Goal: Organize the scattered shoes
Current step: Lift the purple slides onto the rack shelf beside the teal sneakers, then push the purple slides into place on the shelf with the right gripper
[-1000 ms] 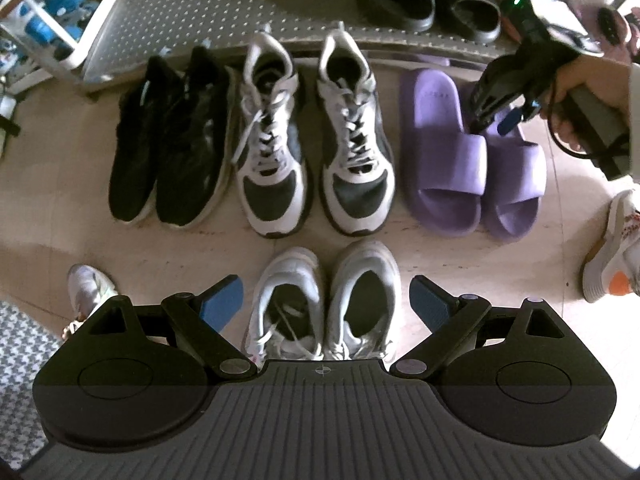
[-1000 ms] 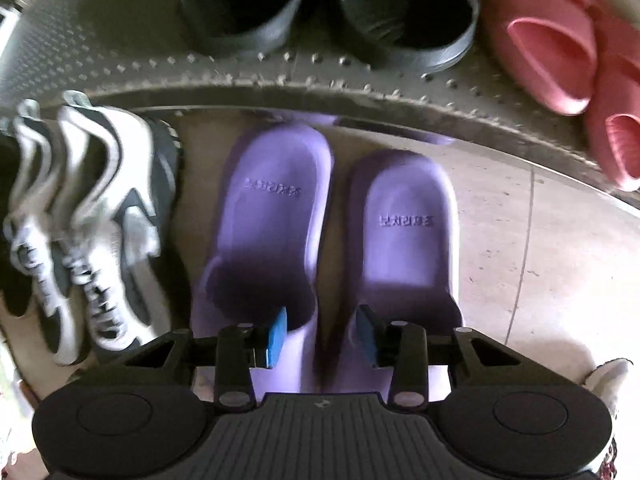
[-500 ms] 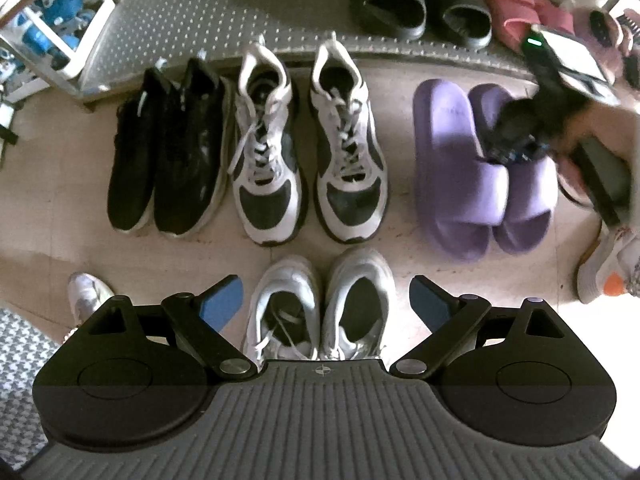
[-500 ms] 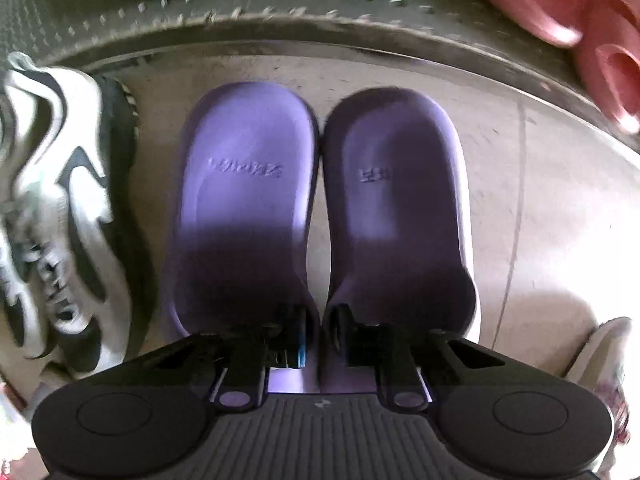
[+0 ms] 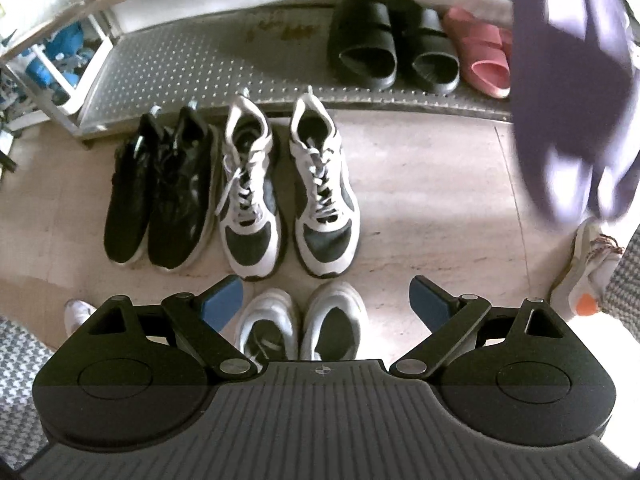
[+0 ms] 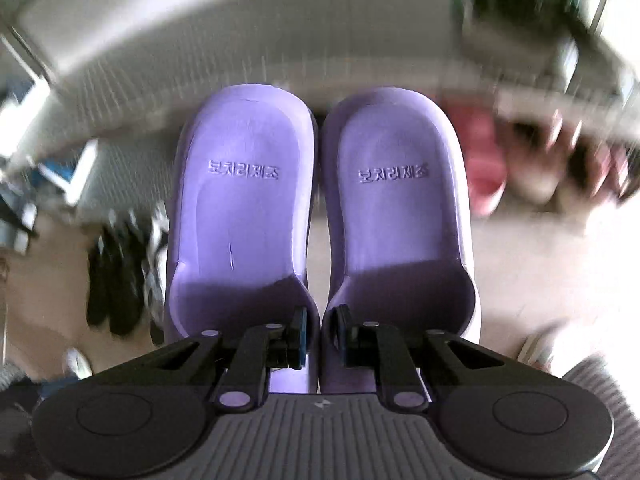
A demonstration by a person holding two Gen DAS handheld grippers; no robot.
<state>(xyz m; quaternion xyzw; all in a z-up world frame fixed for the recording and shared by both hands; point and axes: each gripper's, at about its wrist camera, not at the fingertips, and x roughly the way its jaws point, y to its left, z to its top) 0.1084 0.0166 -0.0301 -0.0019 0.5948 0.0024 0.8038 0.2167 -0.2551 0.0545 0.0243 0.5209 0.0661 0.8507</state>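
My right gripper (image 6: 320, 332) is shut on the pair of purple slippers (image 6: 240, 208), pinching their two inner side walls together near the toe straps. The pair hangs in the air, soles level with the blurred shelf behind. In the left wrist view the purple slippers (image 5: 568, 100) are a blur high at the right edge. My left gripper (image 5: 326, 300) stands open with nothing in it, pointing down over a pair of white sneakers (image 5: 304, 328) on the floor.
Black sneakers (image 5: 160, 196) and white-and-black sneakers (image 5: 288, 188) line up on the tiled floor before a studded metal shelf (image 5: 180, 68). Black slides (image 5: 392, 44) and pink slippers (image 5: 484, 52) sit on it. A white sneaker with orange (image 5: 588, 272) lies at right.
The right gripper closed on the slippers' inner walls and lifted the pair off the floor; the floor spot right of the white-and-black sneakers is bare. The left gripper rose a little.
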